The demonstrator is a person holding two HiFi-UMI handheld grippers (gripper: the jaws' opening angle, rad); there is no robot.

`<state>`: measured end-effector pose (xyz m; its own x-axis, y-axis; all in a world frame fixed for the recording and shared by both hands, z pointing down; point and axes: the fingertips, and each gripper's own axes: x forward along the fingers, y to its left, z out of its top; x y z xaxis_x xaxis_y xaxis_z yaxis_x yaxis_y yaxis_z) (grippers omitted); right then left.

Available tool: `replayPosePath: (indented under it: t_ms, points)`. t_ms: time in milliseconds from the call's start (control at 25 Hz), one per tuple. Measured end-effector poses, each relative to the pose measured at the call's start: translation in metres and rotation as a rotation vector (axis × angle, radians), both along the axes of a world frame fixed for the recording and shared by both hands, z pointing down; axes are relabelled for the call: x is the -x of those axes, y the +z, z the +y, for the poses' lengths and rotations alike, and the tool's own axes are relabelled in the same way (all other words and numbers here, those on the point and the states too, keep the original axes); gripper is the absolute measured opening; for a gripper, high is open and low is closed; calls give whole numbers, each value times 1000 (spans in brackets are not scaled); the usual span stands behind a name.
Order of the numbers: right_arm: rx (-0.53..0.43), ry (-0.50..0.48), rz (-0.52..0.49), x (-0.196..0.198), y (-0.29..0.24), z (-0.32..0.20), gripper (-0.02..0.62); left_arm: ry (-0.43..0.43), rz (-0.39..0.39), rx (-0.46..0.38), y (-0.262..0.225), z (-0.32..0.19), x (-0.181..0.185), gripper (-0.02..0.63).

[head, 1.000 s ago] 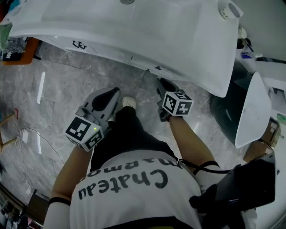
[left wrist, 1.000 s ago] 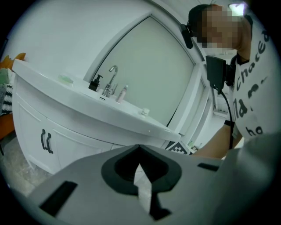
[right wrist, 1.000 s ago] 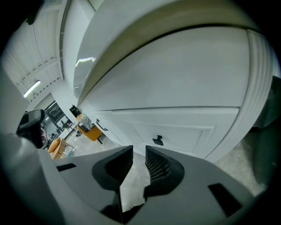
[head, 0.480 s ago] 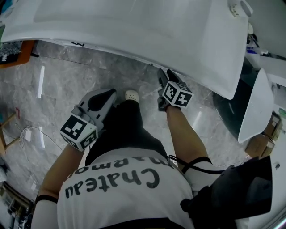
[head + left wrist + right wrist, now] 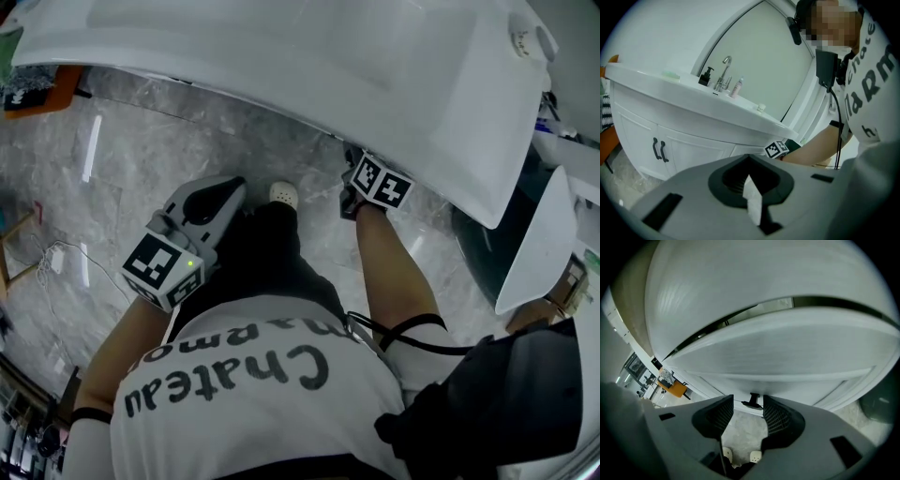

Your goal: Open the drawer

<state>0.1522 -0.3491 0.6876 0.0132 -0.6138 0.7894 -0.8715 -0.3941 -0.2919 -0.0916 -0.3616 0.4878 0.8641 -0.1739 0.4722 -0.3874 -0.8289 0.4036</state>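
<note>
Reaching under the washbasin (image 5: 281, 56), the right gripper (image 5: 747, 411) is opening its fingers, the drawer handle (image 5: 752, 401) framed between their tips, untouched. The left gripper (image 5: 221, 195) has its fingers pressed together.

The counter (image 5: 375, 84) carries the faucet (image 5: 725, 71), a pump bottle (image 5: 706, 76) just left of it. Below the counter's front edge sits the right gripper (image 5: 354, 171), jaws opening with nothing between them, the drawer handle (image 5: 751, 401) just ahead. The left gripper (image 5: 230, 190) hangs to its left, above the floor (image 5: 141, 159).

The white drawer (image 5: 787, 352) sits shut beneath the countertop (image 5: 764, 277), black handle (image 5: 752, 401) showing.
</note>
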Motion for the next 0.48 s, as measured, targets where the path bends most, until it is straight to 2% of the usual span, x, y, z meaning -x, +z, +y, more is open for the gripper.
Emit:
replayPosePath:
  t_ms: [40,120,280,480]
  points:
    - [8,12,2,-1,1,-1,196,-4,0,0,-1,-2,0,8]
    - [23,35,14,-5,2,0,136,-11,6,-2,-2,-5,-1,8]
    - [27,26,23,-5,2,2,141,-10,10,3,-1,-9,0,8]
    - [14,68,40,-5,1,4,137,-5,6,9,3,-9,0,8]
